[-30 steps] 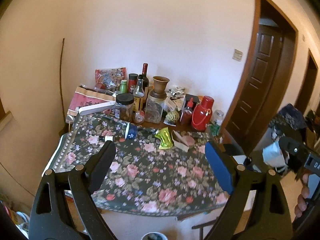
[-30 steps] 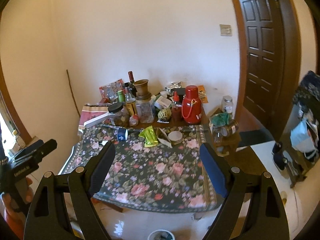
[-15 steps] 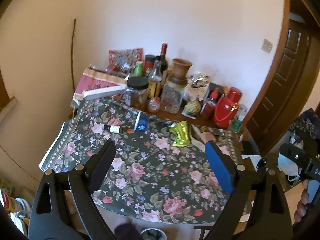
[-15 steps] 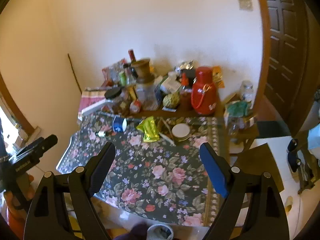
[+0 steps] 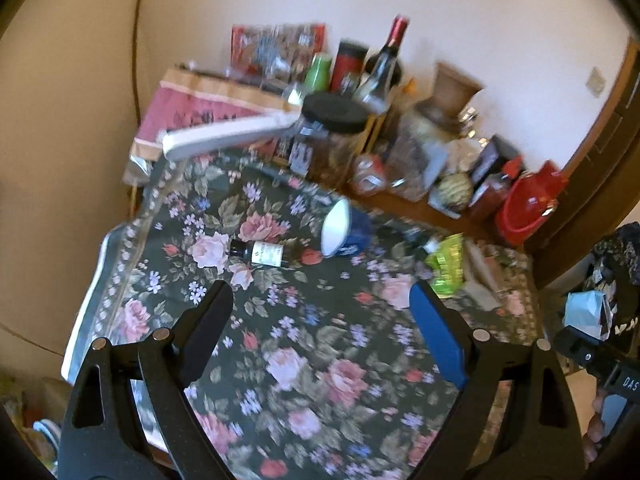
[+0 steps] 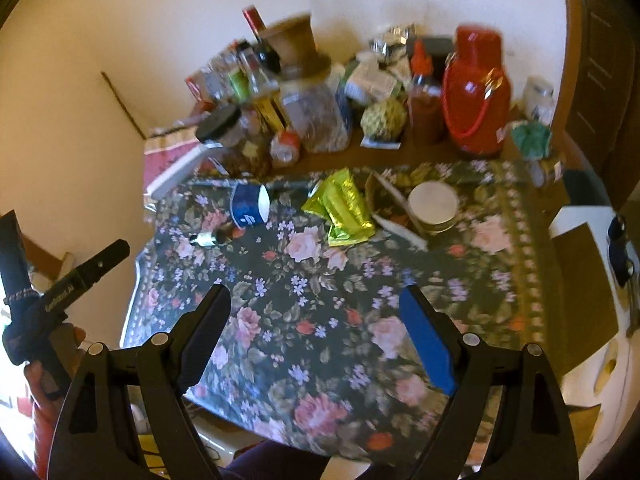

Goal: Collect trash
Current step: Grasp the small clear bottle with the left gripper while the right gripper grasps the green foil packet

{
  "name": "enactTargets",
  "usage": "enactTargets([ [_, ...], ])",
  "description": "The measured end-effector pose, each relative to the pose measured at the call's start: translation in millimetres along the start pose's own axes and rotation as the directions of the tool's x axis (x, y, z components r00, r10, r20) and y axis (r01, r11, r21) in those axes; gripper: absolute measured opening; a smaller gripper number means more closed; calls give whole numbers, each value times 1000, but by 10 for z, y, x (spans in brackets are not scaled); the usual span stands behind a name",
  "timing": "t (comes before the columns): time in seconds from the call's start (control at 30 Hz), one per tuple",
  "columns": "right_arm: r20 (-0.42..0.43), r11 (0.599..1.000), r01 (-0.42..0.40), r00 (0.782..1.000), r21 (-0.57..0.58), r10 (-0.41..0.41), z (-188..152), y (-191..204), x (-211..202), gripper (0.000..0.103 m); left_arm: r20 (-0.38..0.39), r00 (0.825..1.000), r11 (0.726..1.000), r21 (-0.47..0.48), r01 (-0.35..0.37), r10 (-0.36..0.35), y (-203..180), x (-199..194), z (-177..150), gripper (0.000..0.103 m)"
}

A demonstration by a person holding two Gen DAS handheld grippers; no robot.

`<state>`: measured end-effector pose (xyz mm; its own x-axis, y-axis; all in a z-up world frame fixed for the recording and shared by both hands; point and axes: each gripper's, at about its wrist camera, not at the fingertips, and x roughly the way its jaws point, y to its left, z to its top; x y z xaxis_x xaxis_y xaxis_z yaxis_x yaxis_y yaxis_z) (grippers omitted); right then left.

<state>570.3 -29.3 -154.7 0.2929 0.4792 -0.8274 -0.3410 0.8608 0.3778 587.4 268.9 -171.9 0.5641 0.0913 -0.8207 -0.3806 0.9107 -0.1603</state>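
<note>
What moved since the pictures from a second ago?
Both grippers, left and right, came closer to the flowered tablecloth and tipped down. The left jaws have just been closing slightly, with nothing between them. The blue cup, green wrapper and small bottle stayed put.

- Both views now closer to and steeper over the floral tablecloth (image 5: 328,344); doors and upper wall largely out of frame.
- Left gripper (image 5: 322,304) jaws just closed slightly, nothing between them.
- Small bottle (image 5: 258,253), blue cup (image 5: 348,232) and green wrapper (image 6: 342,208) now larger and nearer the jaws.
- Back-row clutter now motion-blurred.
</note>
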Motion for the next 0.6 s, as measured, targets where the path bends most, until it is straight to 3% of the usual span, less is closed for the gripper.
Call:
enactTargets([
  [0.1, -55, 999, 10, 998, 32, -8, 77, 22, 405, 84, -71, 997, 1000, 6, 12, -11, 143, 403, 74, 82],
  [0.33, -151, 998, 45, 988, 44, -38, 293, 1, 1244, 78, -133, 991, 998, 65, -5, 13, 264, 1107, 169, 77],
  [0.6, -169, 993, 98, 982, 69, -85, 524, -125, 1721, 75, -174, 982, 993, 104, -60, 78, 350, 1634, 202, 74],
])
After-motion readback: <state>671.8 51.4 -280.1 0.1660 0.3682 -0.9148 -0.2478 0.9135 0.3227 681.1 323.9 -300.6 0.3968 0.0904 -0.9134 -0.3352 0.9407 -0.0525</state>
